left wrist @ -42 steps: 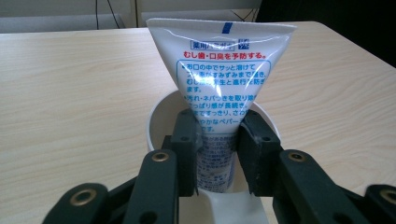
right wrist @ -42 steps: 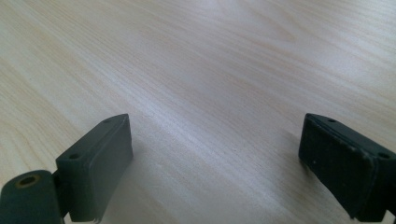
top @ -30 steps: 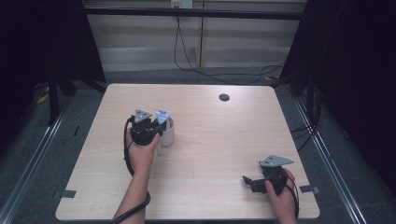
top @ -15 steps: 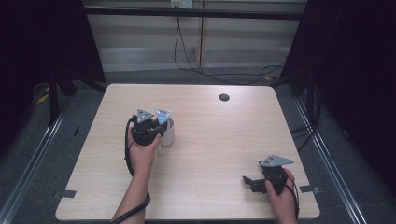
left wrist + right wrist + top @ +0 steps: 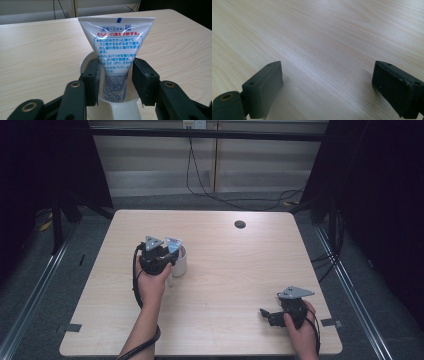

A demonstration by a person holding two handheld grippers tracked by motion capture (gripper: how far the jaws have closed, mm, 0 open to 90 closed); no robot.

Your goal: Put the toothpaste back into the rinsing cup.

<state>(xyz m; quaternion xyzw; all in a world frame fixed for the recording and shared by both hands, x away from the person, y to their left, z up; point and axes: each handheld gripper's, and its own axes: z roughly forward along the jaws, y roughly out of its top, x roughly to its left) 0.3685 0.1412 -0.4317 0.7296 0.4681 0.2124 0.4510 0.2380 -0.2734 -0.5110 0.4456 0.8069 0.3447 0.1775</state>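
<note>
A white toothpaste tube [image 5: 116,37] with blue and red print stands crimped end up inside a white cup [image 5: 84,61] on the left half of the wooden table [image 5: 235,265]. My left gripper [image 5: 115,77] is shut on the tube's lower body, one black jaw pressed against each side just above the cup's rim. From the high view, the left gripper [image 5: 167,251] sits over the cup [image 5: 181,265], with the tube [image 5: 173,243] poking up beside it. My right gripper [image 5: 267,315] rests low near the table's front right, open, its jaws [image 5: 327,87] wide apart over bare wood.
A small black round grommet [image 5: 240,224] is set in the table near its far edge. Cables [image 5: 200,175] hang over the floor behind the table. Dark curtains stand at both sides.
</note>
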